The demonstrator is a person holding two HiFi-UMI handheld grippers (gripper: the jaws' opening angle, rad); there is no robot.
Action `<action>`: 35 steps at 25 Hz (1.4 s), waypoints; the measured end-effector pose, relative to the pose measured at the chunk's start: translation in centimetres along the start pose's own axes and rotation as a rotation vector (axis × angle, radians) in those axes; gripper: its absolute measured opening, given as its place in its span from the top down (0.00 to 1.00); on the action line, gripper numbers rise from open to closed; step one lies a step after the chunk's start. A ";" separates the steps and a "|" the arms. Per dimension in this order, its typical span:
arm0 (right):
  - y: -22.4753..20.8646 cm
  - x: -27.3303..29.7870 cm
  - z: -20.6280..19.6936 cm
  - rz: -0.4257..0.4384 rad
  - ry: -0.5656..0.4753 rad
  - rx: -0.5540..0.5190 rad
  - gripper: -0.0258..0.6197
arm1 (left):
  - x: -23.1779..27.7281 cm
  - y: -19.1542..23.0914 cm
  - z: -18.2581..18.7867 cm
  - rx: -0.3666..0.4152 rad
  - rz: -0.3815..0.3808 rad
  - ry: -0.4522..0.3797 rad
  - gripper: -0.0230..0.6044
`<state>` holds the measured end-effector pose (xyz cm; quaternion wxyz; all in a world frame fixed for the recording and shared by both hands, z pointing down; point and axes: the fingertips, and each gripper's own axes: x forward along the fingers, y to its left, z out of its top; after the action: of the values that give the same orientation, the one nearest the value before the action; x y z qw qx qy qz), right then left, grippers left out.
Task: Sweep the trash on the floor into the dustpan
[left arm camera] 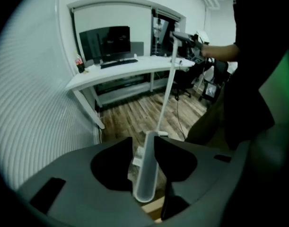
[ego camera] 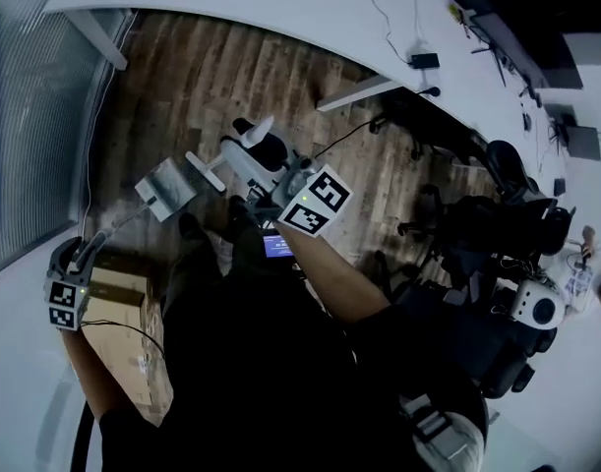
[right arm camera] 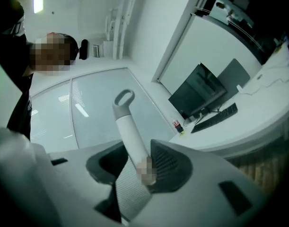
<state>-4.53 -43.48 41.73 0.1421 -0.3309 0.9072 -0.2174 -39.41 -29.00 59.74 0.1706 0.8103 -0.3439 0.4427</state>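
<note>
You have two grippers, one in each hand. Your left gripper [left arm camera: 143, 140] is squeezed tight on the one dustpan handle [left arm camera: 145, 174], a pale tube. One brown box [ego camera: 118, 308] sits on the near side of the dustpan [ego camera: 165, 191], close by that gripper. The one dustpan is at the far end of its handle, with the wood floor [ego camera: 182, 87] under it.

Your right gripper [right arm camera: 137, 148] is up to the right of the dustpan. It is clamped on the top of the one broom [left arm camera: 167, 89], on the white grip with a ring at its end. The broom's thin white stick runs down and ends just beside the dustpan.

Far past the dustpan stands one long white desk [ego camera: 280, 8]. On it are one dark screen [left arm camera: 105, 42] and one keyboard [left arm camera: 118, 63].
</note>
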 end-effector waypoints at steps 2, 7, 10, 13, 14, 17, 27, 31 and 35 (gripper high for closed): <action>-0.1 -1.0 1.8 -0.005 0.005 -0.046 0.73 | -2.2 1.0 3.2 -0.058 0.049 -0.105 0.77; 0.3 -3.5 6.4 0.006 0.017 -0.163 0.74 | -7.7 0.3 14.9 -0.235 0.110 -0.541 0.88; 0.2 -5.3 9.5 0.017 0.014 -0.228 0.75 | -11.1 -1.2 21.3 -0.356 0.114 -0.870 0.96; 0.0 -6.8 12.2 0.017 0.010 -0.284 0.75 | -13.3 -2.1 24.5 -0.449 0.148 -1.100 0.97; -0.1 -7.0 12.9 0.015 0.010 -0.302 0.76 | -14.0 -2.2 25.1 -0.475 0.169 -1.153 0.97; -0.1 -7.0 14.2 0.019 0.011 -0.352 0.77 | -15.6 -2.4 26.3 -0.508 0.273 -1.229 0.97; 3.3 -9.7 13.9 0.041 0.028 -0.481 0.81 | -17.4 -7.0 27.8 -0.479 0.363 -1.238 0.97; 5.2 -11.2 13.0 0.038 0.044 -0.507 0.82 | -17.2 -8.9 27.6 -0.444 0.338 -1.201 0.97; 7.7 -12.8 12.5 0.011 0.033 -0.495 0.82 | -18.1 -11.3 26.6 -0.405 0.294 -1.189 0.97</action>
<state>5.81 -33.50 28.63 0.0432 -0.3472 0.9368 0.0068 -22.18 -29.14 30.29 0.0380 0.8135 -0.5639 -0.1367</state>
